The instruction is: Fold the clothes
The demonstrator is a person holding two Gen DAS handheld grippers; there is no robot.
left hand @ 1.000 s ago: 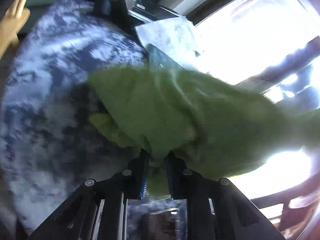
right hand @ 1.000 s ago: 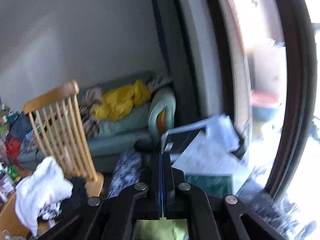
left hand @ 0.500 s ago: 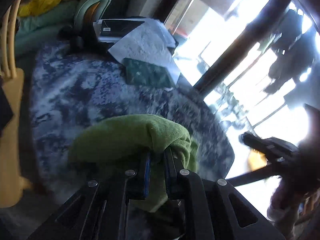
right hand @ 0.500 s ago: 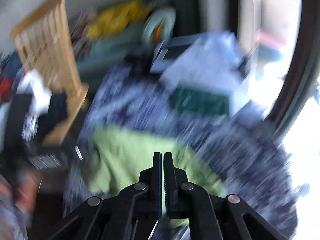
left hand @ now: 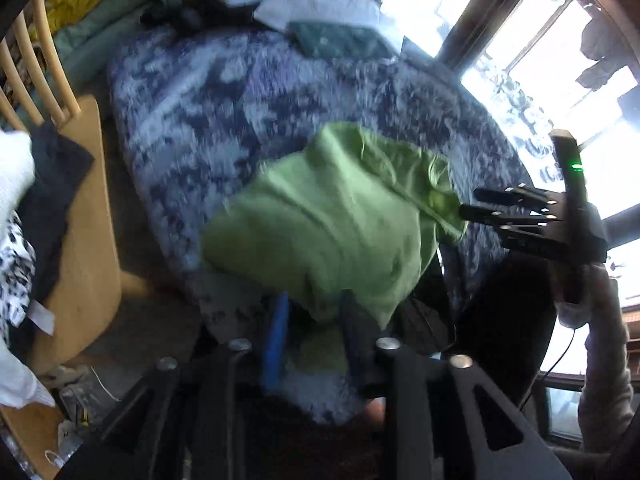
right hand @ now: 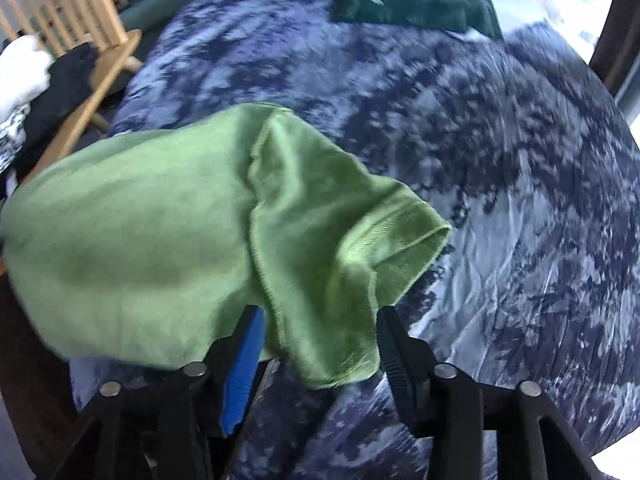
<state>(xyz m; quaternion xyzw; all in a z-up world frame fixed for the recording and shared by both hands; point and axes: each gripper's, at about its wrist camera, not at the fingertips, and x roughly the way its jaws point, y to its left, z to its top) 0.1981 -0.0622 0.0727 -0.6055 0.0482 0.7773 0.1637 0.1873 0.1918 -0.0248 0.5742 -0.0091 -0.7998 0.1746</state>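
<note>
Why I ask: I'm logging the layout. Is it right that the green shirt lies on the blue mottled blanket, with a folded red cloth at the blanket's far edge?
Not quite. The folded cloth is dark green, not red, as the right wrist view shows. The green shirt does lie on the blue mottled blanket.

Black right gripper (right hand: pixel 316 344) with silver screws, one blue pad; grey knit sleeve (left hand: pixel 604 364).
</note>
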